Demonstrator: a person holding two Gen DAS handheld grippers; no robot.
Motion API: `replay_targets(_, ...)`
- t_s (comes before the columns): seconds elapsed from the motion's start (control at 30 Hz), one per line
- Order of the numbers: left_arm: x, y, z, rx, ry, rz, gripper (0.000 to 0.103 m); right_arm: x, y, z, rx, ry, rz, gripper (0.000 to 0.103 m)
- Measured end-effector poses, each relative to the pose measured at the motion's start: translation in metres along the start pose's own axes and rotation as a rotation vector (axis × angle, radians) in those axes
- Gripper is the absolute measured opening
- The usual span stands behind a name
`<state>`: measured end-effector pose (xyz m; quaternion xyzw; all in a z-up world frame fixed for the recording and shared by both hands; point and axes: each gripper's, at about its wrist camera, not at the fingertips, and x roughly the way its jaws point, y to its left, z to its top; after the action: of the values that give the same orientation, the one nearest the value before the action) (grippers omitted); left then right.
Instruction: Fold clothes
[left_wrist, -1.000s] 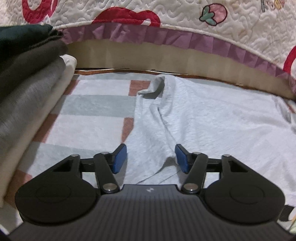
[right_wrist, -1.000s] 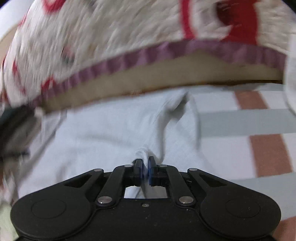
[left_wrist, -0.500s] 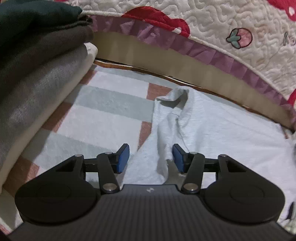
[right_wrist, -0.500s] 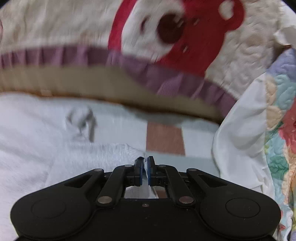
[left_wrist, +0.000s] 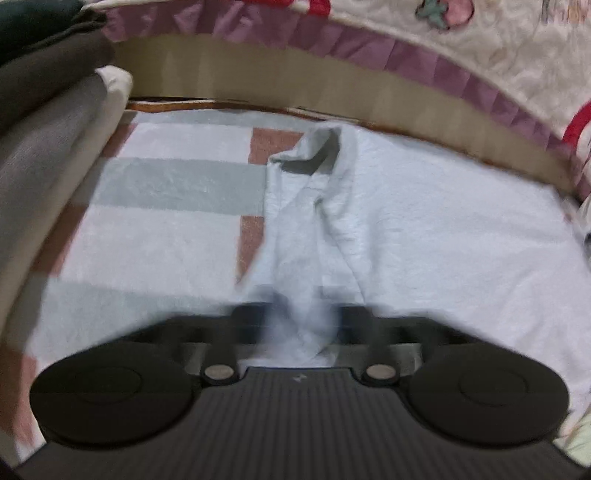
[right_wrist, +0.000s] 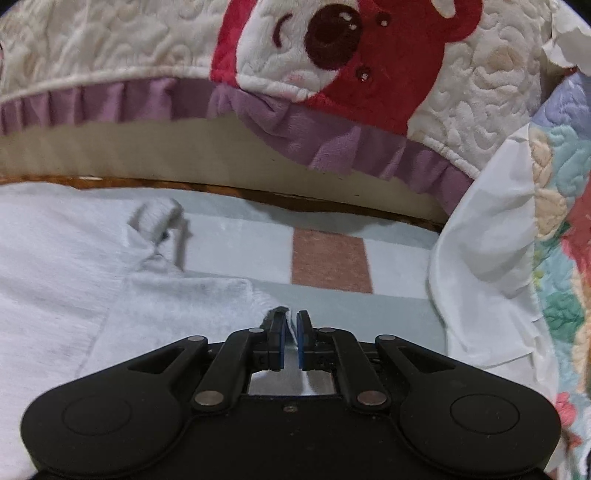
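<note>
Against the frame half a second back, the left view is now blurred by motion, and the left gripper (left_wrist: 301, 317) is seen with its jaws narrower about a ridge of the garment (left_wrist: 424, 229); whether they have closed fully on it cannot be told through the blur. The right view has sharpened, its framing little changed.

The right gripper (right_wrist: 290, 334) is held with jaws nearly together, a thin edge of the garment (right_wrist: 55, 266) pinched between the blue pads (right_wrist: 303, 343).

In the left view the garment is spread from 12 to 3 o'clock of the jaws over the striped mat (left_wrist: 166, 229), the ridge running up toward 12. In the right view it lies at 9 to 11 o'clock. A folded stack (left_wrist: 40, 122) is noted at 10 o'clock in the left view; the quilt (right_wrist: 110, 48) is at 12.
</note>
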<state>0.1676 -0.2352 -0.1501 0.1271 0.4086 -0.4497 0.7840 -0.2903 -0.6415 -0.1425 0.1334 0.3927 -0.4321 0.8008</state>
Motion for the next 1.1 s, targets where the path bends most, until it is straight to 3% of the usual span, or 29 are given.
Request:
replay_targets(0.17,-0.046,0.031,0.030,-0.059,-0.235,0.171,0.009,-0.003,0.004,-0.007,-0.026,0.011,-0.041,0.008)
replay_targets(0.2,-0.045,0.034,0.030,-0.063,-0.244,0.189,0.010,-0.005,0.004,-0.008,-0.027,0.008,-0.054,0.008)
replay_targets(0.27,-0.029,0.031,0.023,-0.019,-0.237,0.263,0.021,-0.015,0.000,-0.011,0.007,-0.016,-0.088,0.008)
replay_targets(0.33,-0.012,0.022,0.016,0.058,-0.221,0.425,0.029,-0.027,-0.005,-0.015,0.074,-0.034,-0.111,0.019)
replay_targets(0.4,-0.009,0.021,0.015,0.092,-0.187,0.494,0.029,-0.044,-0.010,-0.021,0.156,-0.061,-0.113,0.026)
replay_targets(0.43,-0.014,0.023,0.016,0.063,-0.181,0.486,0.031,-0.055,-0.011,-0.025,0.205,-0.074,-0.096,0.029)
replay_targets(0.5,-0.033,0.030,0.014,-0.074,-0.149,0.368,0.038,-0.078,-0.013,-0.036,0.325,-0.092,-0.023,0.038)
replay_targets(0.57,-0.048,0.033,0.004,-0.170,-0.102,0.238,0.042,-0.093,-0.012,-0.050,0.444,-0.063,0.116,0.043)
replay_targets(0.67,-0.055,0.019,-0.018,-0.211,-0.014,0.111,0.042,-0.106,-0.001,-0.074,0.581,0.026,0.366,0.045)
replay_targets(0.77,-0.060,0.003,-0.036,-0.203,0.049,0.044,0.042,-0.110,0.023,-0.095,0.600,0.120,0.522,0.046)
replay_targets(0.93,-0.067,-0.024,-0.060,-0.149,0.120,-0.005,0.042,-0.103,0.053,-0.121,0.678,0.249,0.627,0.046)
replay_targets(1.1,-0.079,-0.022,-0.079,-0.239,0.147,-0.098,0.045,-0.100,0.069,-0.131,0.729,0.273,0.695,0.049)
